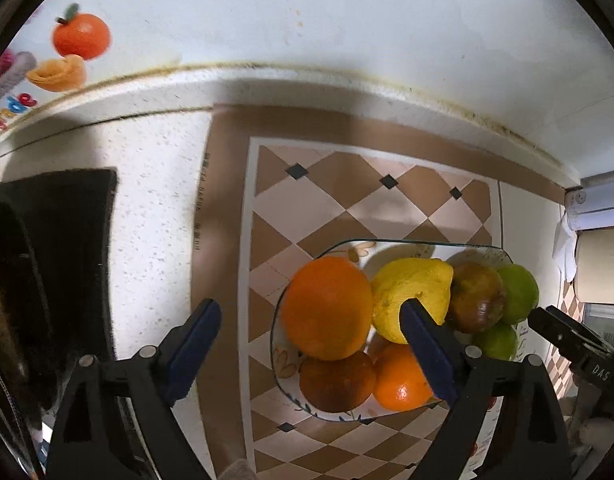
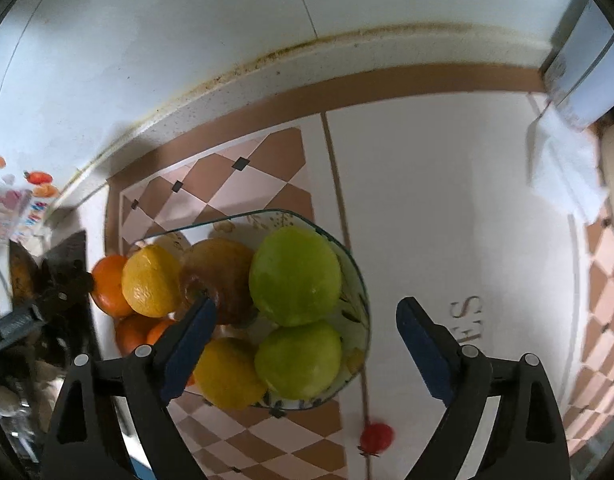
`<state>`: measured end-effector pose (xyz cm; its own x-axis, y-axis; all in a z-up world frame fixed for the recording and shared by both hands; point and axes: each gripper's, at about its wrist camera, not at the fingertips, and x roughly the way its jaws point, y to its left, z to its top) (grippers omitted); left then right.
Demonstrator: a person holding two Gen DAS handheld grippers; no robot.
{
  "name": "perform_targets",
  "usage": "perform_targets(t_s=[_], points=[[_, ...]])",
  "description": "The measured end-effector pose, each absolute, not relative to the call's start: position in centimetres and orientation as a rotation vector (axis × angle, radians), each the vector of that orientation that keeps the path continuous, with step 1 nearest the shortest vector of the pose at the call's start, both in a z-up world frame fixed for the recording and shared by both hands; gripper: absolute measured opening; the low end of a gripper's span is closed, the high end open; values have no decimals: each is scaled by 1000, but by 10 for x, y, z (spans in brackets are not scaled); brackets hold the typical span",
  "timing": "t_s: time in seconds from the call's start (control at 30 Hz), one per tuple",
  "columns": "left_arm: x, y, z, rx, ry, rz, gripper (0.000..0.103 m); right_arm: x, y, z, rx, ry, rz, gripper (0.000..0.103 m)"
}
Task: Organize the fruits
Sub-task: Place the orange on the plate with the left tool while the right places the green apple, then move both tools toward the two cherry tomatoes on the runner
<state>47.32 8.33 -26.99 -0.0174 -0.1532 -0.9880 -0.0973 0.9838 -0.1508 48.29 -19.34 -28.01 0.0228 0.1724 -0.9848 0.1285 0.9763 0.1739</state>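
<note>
My left gripper (image 1: 309, 322) and right gripper (image 2: 305, 318) both hang with fingers apart, clamping nothing, over the clear glass bowl (image 2: 357, 268) on the checkered surface (image 1: 275, 216). It holds two green fruits, two yellow lemons, one brown fruit and three oranges.

Bowl's (image 2: 357, 272) lower fruit (mostly hidden)

Fruit pile (image 1: 387, 312) in bowl (image 1: 411, 243), bowl on mat (image 1: 335, 184), nr wall (image 1: 307, 12).

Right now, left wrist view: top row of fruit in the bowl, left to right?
Big orange → yellow lemon → brownish fruit → green lime.
</note>
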Motion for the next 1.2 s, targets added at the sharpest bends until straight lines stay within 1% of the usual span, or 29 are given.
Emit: perform_targets(t_s=[0.13, 0.23, 0.53, 0.7, 1.0, 1.2], points=[[459, 85, -253, -182, 1554, -26, 92, 467, -181, -263, 147, 1520, 20, 94], [445, 82, -243, -111, 1525, 5, 92, 452, -173, -253, 91, 1504, 8, 94], [392, 66, -220, -71, 1459, 20, 92, 402, -164, -224, 45, 1458, 25, 94], [366, 56, -201, -61, 1418, 14, 92, 372, -161, -193, 35, 1407, 43, 94], [319, 45, -150, -63, 1317, 7, 92, 331, -164, -134, 25, 1297, 66, 94], [290, 41, -107, -49, 1220, 8, 92, 300, -165, -93, 34, 1232, 94, 94]])
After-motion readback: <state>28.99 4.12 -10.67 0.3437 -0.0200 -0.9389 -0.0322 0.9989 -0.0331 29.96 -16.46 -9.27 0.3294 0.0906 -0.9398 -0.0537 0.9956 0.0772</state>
